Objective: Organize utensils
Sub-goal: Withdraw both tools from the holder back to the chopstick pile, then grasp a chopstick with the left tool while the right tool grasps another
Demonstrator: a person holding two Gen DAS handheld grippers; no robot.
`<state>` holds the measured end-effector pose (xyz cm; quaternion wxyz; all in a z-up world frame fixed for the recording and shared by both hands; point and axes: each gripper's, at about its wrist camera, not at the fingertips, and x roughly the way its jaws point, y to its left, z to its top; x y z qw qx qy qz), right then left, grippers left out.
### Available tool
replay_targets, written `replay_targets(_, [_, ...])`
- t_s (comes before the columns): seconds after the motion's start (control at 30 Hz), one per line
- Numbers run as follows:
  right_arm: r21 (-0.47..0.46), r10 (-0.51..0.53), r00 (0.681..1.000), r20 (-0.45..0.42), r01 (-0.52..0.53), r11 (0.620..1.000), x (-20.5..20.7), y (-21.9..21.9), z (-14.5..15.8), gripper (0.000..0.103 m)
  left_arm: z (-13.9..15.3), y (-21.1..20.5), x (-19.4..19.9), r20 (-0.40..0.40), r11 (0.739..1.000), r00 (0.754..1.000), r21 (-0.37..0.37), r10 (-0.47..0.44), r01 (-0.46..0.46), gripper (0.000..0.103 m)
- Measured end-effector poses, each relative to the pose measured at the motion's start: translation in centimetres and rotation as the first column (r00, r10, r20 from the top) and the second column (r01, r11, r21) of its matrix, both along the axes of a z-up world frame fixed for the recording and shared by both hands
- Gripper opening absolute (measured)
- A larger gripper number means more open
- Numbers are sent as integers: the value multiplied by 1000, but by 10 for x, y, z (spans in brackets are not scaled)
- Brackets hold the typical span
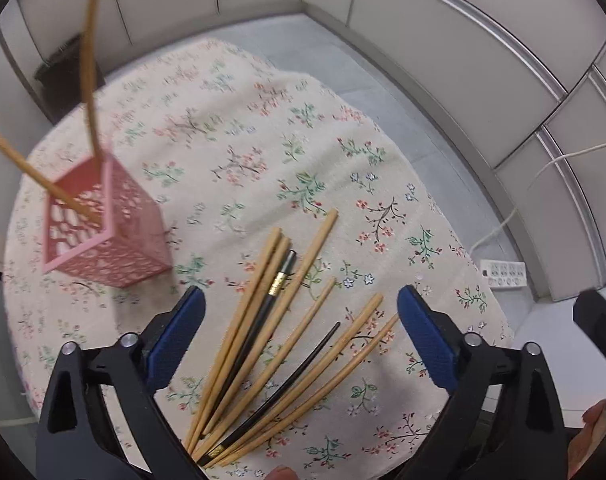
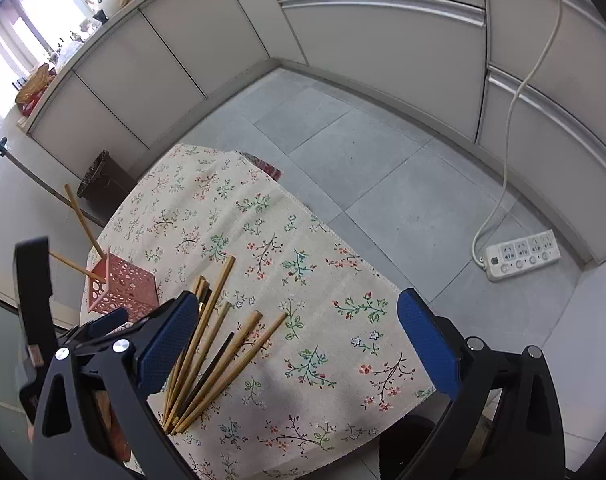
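On the floral-clothed surface (image 1: 231,152) the pink holder (image 1: 99,224) stands at the left with two chopsticks already in it, and the loose chopsticks (image 1: 263,328) fan out just right of it. The left gripper (image 1: 299,344) hangs wide and empty over that fan; it should single out one outer stick and close near its middle. The right gripper (image 2: 299,348), also wide and empty, should stay clear.

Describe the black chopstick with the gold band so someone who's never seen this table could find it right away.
On the floral tablecloth, right of the pink perforated holder, lies a fan of loose chopsticks. Among its leftmost sticks is the black chopstick with the gold band. Its neighbours are plain bamboo, and the other black stick shows no band near its far tip.
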<state>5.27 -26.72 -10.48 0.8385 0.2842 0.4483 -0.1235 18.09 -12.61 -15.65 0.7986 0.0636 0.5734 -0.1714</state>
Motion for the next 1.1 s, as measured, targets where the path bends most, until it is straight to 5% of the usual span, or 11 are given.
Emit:
replay_targets(0.2, [38,-6,999,-38,7,999,3,-6,-12,97,-34,-1,30,-119,999,992,-7,32,-33,68])
replay_targets(0.47, [95,-1,997,-82,9,995,8,-13,-26,97,-41,-16,43,-56,993,998,112,34,-27,32])
replay_targets(0.93, [119,8,995,-98,4,993,11,-18,-31,97,-58,-16,61,-40,975,997,213,67,-57,25])
replay_targets(1.1, [108,11,992,-122,2,994,13,-17,-37,97,-67,-18,70,-67,979,996,197,62,-48,20])
